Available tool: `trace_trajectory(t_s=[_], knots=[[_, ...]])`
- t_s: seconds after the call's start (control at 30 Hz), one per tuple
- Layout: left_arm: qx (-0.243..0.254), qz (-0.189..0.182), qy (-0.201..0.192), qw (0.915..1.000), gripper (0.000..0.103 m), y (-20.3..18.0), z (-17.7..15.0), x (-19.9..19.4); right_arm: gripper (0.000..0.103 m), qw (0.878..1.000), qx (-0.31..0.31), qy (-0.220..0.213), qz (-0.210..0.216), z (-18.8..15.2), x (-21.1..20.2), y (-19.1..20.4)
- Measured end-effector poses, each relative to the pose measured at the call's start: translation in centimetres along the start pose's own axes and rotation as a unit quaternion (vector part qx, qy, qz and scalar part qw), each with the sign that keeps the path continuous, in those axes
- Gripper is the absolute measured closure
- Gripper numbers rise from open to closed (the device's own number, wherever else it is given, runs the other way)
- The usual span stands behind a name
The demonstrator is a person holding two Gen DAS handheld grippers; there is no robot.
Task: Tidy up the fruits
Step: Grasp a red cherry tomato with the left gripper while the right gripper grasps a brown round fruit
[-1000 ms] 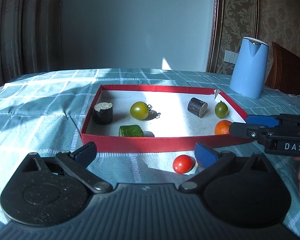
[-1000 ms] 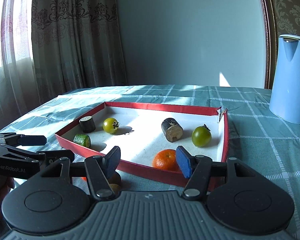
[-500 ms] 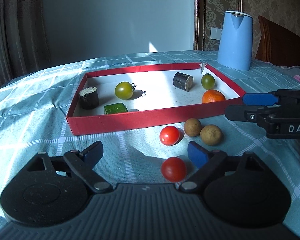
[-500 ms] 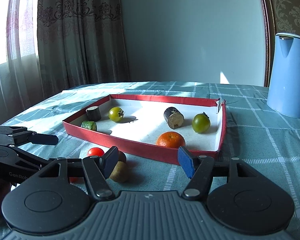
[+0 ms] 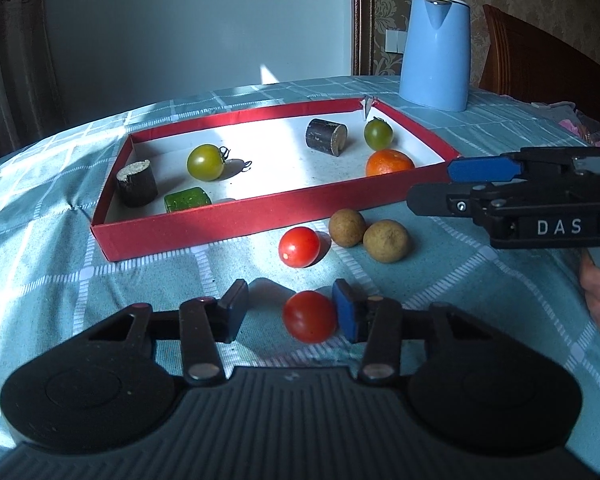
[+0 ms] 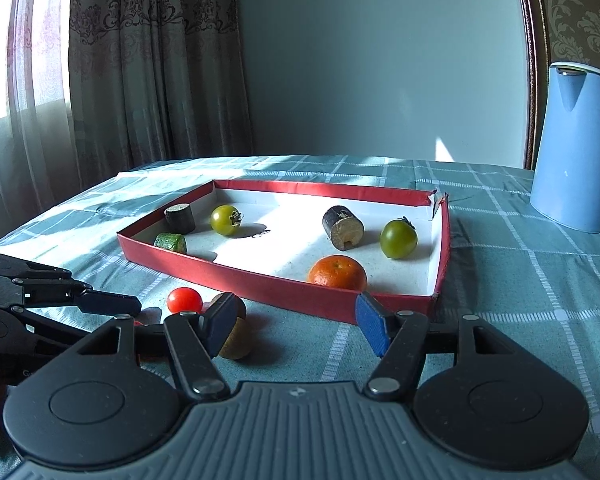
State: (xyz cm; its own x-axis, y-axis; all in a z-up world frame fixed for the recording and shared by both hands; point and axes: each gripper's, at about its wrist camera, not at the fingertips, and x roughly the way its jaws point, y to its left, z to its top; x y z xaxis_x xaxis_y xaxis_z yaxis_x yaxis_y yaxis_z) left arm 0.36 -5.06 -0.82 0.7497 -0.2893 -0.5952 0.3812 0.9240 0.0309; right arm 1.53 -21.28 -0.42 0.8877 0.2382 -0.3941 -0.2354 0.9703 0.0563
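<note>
1. Left claw (image 5: 290, 312) half open; a small round red tomato (image 5: 309, 316) sits between its fingers, touching the right blue pad, on the tabletop (image 5: 60, 280).
2. Right claw (image 6: 296, 322) wide open, holding nothing; shallow red cardboard tray (image 6: 260, 280) just ahead.

**Red tomato between the left claw's open fingers**

The left claw (image 5: 288, 312) stands open low over the worktop's teal checked cloth (image 5: 40, 280), and a small round red tomato (image 5: 309, 316) lies between its fingers, touching the blue-padded right fingertip (image 5: 346, 315) and apart from the dark left one. Just beyond lie a second red tomato (image 5: 299, 247) and two round brown fruits (image 5: 347, 227) (image 5: 387, 240), near the shallow red cardboard tray (image 5: 220, 226). Inside the tray sit two green tomatoes (image 5: 206, 162) (image 5: 378, 133), an orange mandarin (image 5: 389, 162), two dark cylindrical stubs (image 5: 137, 183) (image 5: 326, 137) and a green chunk (image 5: 187, 199). The right claw (image 5: 432, 188) reaches in from the right edge. A tall light-blue kettle (image 5: 436, 52) stands behind.
</note>
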Motion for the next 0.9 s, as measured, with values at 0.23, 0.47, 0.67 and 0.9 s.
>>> trace_trajectory(t_s=[0.23, 0.47, 0.67, 0.9], knots=[[-0.001, -0.01, -0.005, 0.9999, 0.079, 0.0, 0.1, -0.2, 0.038, 1.0, -0.024, 0.01, 0.007, -0.2, 0.2, 0.9], [-0.03, 0.011, -0.004, 0.9995, 0.079, 1.0, 0.2, -0.2, 0.039, 0.999, -0.037, 0.021, 0.028, -0.3, 0.3, 1.7], [-0.028, 0.012, -0.003, 0.9995, 0.079, 0.9, 0.1, -0.2, 0.047, 0.996, -0.056, 0.051, 0.041, -0.2, 1.6, 2.7], [-0.026, 0.013, -0.004, 0.9996, 0.079, 0.9, 0.1, -0.2, 0.064, 0.994, -0.068, 0.074, 0.033, -0.1, 3.1, 3.8]])
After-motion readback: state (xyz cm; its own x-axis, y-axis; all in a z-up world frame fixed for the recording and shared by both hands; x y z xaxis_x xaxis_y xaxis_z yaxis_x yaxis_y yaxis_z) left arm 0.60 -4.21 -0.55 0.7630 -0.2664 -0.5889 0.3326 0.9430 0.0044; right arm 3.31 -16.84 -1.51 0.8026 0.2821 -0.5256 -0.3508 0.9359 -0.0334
